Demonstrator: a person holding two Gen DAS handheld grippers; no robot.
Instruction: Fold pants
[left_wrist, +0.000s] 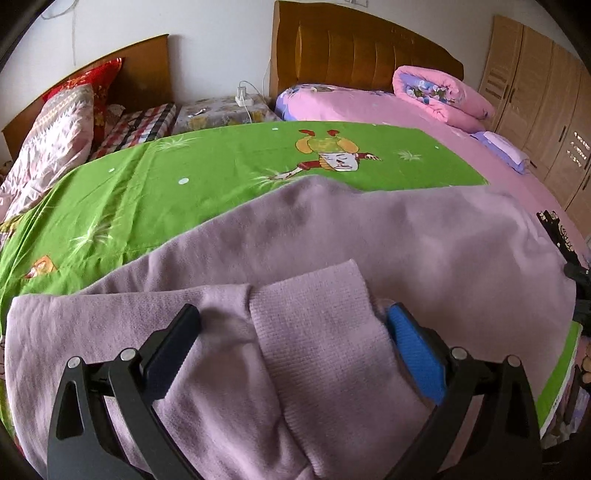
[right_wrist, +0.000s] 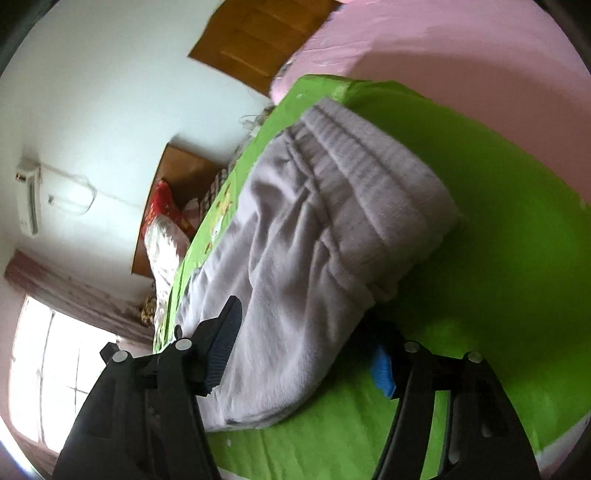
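Lilac knit pants (left_wrist: 332, 229) lie folded lengthwise on a green cartoon sheet (left_wrist: 221, 173). In the left wrist view the two ribbed cuffs (left_wrist: 306, 306) lie side by side between the wide-apart fingers of my left gripper (left_wrist: 293, 312). It is open, and the cloth partly covers the tip of the blue pad (left_wrist: 417, 354). The right wrist view is rolled over and blurred. There the pants (right_wrist: 314, 221) run up to the gathered waistband (right_wrist: 369, 158). My right gripper (right_wrist: 306, 328) stands open astride the near folded end. Its dark finger (right_wrist: 221, 350) is over the cloth, its blue pad (right_wrist: 384, 369) beside it.
The green sheet lies across a pink-covered bed (left_wrist: 369, 107) that has a rolled pink quilt (left_wrist: 439, 92) near its wooden headboard (left_wrist: 362, 51). A wardrobe (left_wrist: 535, 92) stands to the right. Pillows (left_wrist: 62, 136) and a nightstand with a charger (left_wrist: 225, 110) are at the left.
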